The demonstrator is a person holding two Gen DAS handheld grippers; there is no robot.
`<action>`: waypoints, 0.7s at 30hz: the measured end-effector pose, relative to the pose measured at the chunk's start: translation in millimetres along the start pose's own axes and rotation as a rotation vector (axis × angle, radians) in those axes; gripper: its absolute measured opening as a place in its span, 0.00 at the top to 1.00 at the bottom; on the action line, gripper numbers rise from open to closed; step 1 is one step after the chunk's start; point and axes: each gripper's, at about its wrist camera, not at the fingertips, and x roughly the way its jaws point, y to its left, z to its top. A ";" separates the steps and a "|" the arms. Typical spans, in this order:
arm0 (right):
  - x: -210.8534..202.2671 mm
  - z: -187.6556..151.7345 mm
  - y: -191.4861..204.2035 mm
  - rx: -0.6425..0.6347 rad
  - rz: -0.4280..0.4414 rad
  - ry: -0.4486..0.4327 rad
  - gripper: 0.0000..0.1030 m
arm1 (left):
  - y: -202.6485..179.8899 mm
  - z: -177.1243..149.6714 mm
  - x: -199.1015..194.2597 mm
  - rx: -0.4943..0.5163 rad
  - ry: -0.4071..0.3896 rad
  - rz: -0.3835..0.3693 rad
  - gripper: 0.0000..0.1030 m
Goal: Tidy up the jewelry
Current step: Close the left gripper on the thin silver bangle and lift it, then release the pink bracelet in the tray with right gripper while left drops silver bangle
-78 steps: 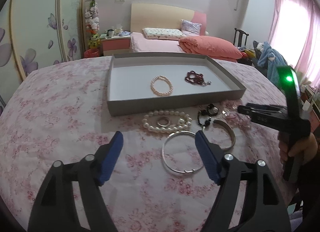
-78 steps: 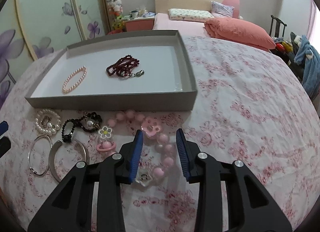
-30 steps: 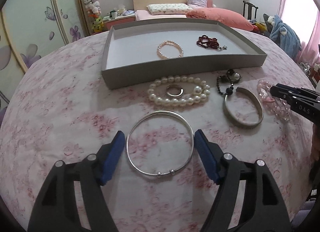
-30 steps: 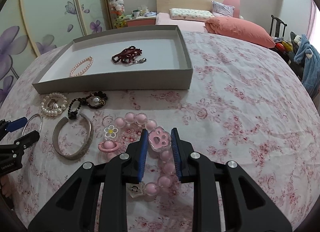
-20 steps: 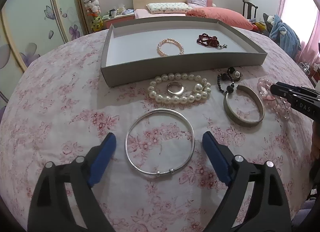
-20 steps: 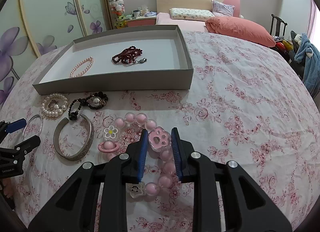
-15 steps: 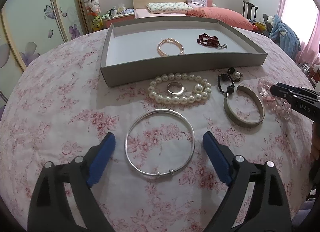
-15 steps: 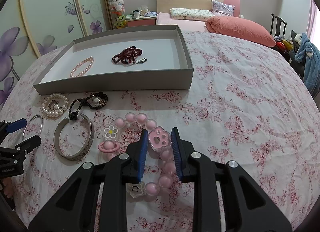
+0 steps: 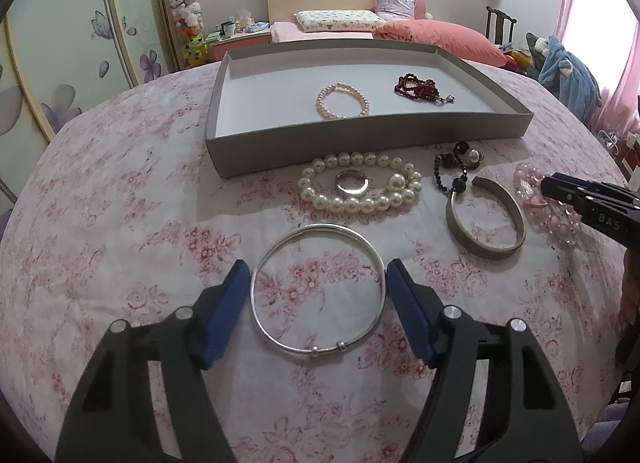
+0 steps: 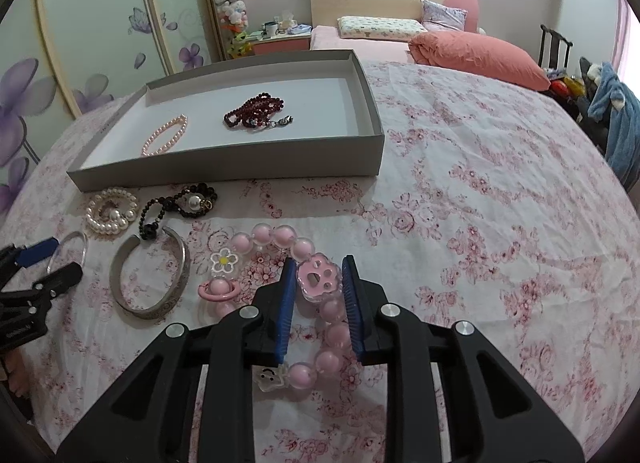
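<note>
**Spotter:** Left wrist view is showing your left gripper [image 9: 316, 268] hanging over the silver bangle [image 9: 296, 346], which is lying flat on the floral cloth [image 9: 120, 223] in front of the grey tray [image 9: 360, 139].

**Checker:** Is it gripping yet?

**Spotter:** Your jaws have just been closing with the bangle between them. The blue pads are now sitting against its two outer sides, with no gap showing, so you are clasping it there.

**Checker:** And the right hand?

**Spotter:** Your right gripper [image 10: 318, 261] is squeezing the pink bead bracelet [image 10: 284, 235] at its paw charm [image 10: 319, 277]. The rest of that bracelet is resting on the cloth, well clear of the tray.

**Checker:** What is waiting nearby?

**Spotter:** A white pearl necklace [image 9: 352, 203] is lying just in front of the tray wall, circling a small ring [image 9: 351, 182]. A black bead chain [image 9: 452, 171] is lying to its right, touching one end of an open metal cuff [image 9: 484, 251].

**Checker:** Anything sitting inside the tray?

**Spotter:** A pink pearl bracelet [image 9: 343, 105] is lying near the middle, and a dark red bead strand [image 9: 420, 87] is lying to its right, apart from it.
</note>
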 end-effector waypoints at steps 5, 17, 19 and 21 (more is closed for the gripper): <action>-10.6 -1.4 -11.9 0.080 0.066 -0.025 0.76 | 4.2 -2.3 -4.1 -0.024 -0.003 0.006 0.34; -50.2 4.9 2.7 0.120 0.221 -0.164 0.76 | 8.3 -6.8 -21.6 -0.036 -0.076 0.013 0.34; -56.0 5.7 7.0 0.121 0.242 -0.183 0.76 | 7.2 -7.4 -24.8 -0.037 -0.092 0.016 0.34; -60.4 6.7 10.3 0.122 0.253 -0.195 0.76 | 6.7 -7.7 -28.9 -0.038 -0.111 0.019 0.34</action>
